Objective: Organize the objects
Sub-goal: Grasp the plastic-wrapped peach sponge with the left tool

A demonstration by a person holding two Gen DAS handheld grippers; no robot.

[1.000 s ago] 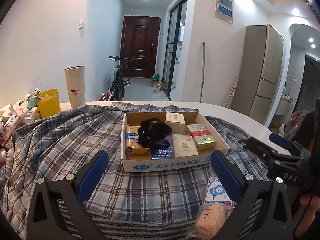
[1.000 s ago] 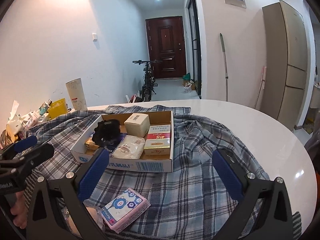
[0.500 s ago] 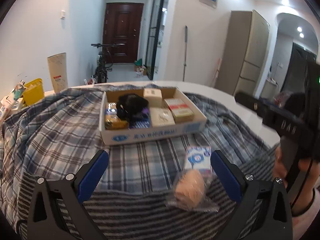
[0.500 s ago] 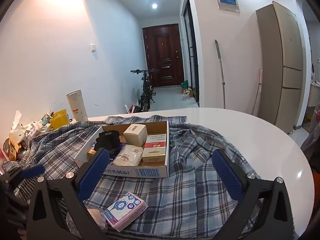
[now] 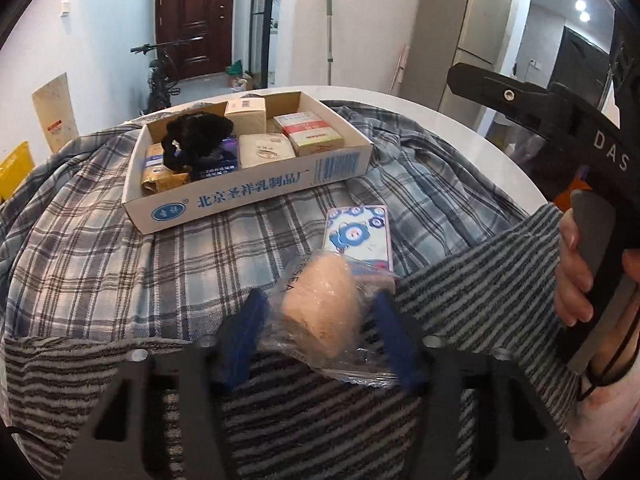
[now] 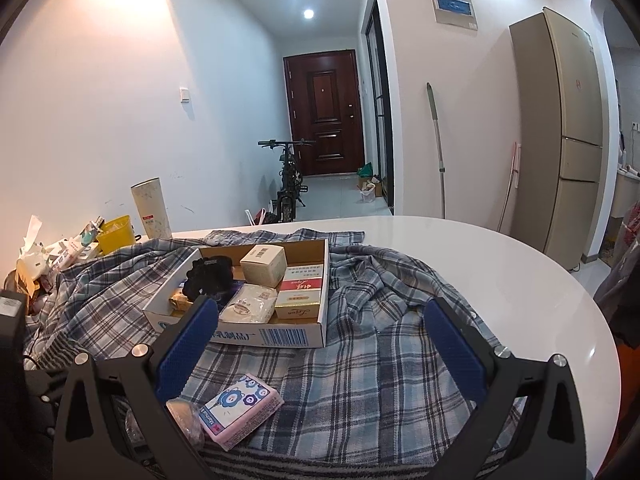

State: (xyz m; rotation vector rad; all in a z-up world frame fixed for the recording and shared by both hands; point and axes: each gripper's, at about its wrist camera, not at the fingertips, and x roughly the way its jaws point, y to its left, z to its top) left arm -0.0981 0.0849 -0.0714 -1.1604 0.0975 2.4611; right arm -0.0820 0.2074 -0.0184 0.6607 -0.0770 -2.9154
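Two blue-padded fingers of the left gripper [image 5: 318,322] bracket the peach sponge in clear plastic wrap [image 5: 320,312], closing but not visibly clamped; its long axis points toward the white cardboard tray [image 5: 256,196] directly ahead. Right gripper [image 6: 320,350] hangs spread, empty

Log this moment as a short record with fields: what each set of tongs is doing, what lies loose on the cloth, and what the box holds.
left tongs: closing around the bagged beige sponge, contact unclear
right tongs: open, holding nothing, above the plaid cloth
loose item: pink tissue pack with blue flower print, beside the sponge
cardboard box: on the cloth, open top
box contents: black scrunchie, beige carton, red-and-white packs, white pouch
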